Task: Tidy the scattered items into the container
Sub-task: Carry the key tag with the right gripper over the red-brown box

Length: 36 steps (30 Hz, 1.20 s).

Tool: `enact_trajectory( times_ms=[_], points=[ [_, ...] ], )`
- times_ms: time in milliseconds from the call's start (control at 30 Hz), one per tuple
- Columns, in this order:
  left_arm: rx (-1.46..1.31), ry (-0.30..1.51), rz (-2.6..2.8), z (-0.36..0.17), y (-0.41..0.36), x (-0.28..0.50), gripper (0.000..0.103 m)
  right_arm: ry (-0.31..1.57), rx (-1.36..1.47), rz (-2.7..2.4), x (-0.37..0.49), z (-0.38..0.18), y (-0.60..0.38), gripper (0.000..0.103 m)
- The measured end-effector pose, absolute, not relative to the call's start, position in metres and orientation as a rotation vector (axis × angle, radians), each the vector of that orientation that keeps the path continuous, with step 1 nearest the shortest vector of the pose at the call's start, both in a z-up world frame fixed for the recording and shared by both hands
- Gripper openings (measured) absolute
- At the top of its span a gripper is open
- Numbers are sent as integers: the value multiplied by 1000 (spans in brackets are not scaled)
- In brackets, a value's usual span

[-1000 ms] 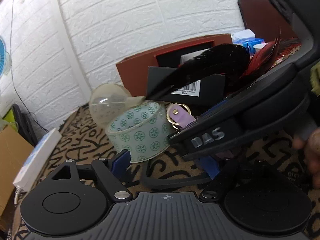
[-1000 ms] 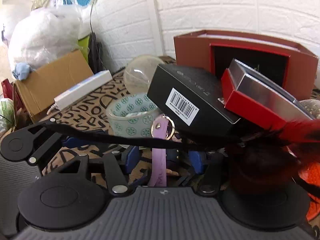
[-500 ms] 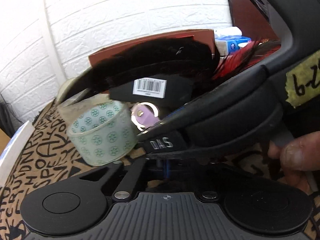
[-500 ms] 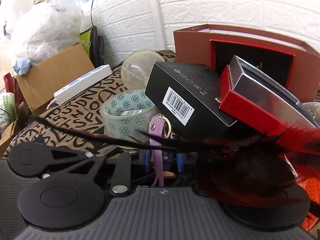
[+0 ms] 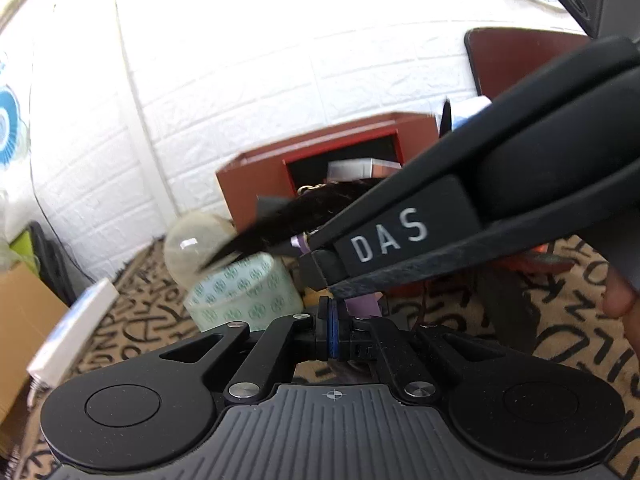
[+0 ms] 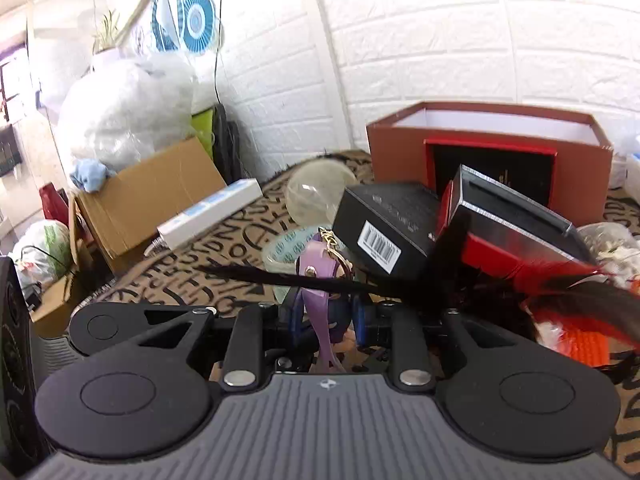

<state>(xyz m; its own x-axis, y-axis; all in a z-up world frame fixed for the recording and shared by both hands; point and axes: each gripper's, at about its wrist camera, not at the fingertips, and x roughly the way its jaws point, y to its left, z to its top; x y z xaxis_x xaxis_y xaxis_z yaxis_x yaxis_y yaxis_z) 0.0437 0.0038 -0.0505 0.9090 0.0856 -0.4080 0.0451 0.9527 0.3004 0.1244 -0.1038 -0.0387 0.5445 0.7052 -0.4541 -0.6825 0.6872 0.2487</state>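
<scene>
My left gripper (image 5: 332, 332) has its blue pads pressed together on the thin black band of a feather headband; its long black feather (image 5: 280, 220) sticks out above the tape roll. My right gripper (image 6: 326, 320) is shut on a lilac strap (image 6: 316, 272) with a gold clasp, and the strap hangs between its pads. The headband's red and black feathers (image 6: 568, 292) lie over its right side. The right gripper's housing (image 5: 400, 236) crosses the left wrist view from the right. The open brown-red container (image 6: 480, 140) stands behind, against the wall.
On the patterned cloth lie a green-patterned tape roll (image 6: 284, 248), a clear dome (image 6: 316, 188), a black barcode box (image 6: 384, 220), a red and silver box (image 6: 512, 224) and a white carton (image 6: 208, 216). A cardboard box (image 6: 148, 200) and bags stand left. A finger (image 5: 620, 296) shows.
Both grippers went from open to shut, the left on the headband band, the right on the lilac strap. Both then rose, and the feathers and strap came up with them.
</scene>
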Motion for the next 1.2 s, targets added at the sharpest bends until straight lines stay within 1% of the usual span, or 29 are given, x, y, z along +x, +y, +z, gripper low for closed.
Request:
enact_trajectory(
  times_ms=[167,233,533,700,833,1033,1200],
  points=[
    [333,380,30,-31,-4,37,5,503,75,850,116,-13,-114,25],
    [344,358,34,-23,-9,37,3,473,64,856,114,-1,-115,25],
    [407,283,36,15,-22,66,3,376,48,839,135,41,-128,25],
    [434,268,4,38,-27,118,3,346,57,798,181,63,-136,25],
    [448,290,-21,45,-34,173,3,353,74,755,233,69,-143,25],
    [428,358,-52,38,-41,255,3,414,109,694,314,59,-150,24],
    [391,453,-69,25,-43,311,3,486,166,672,370,39,-155,24]
  ],
)
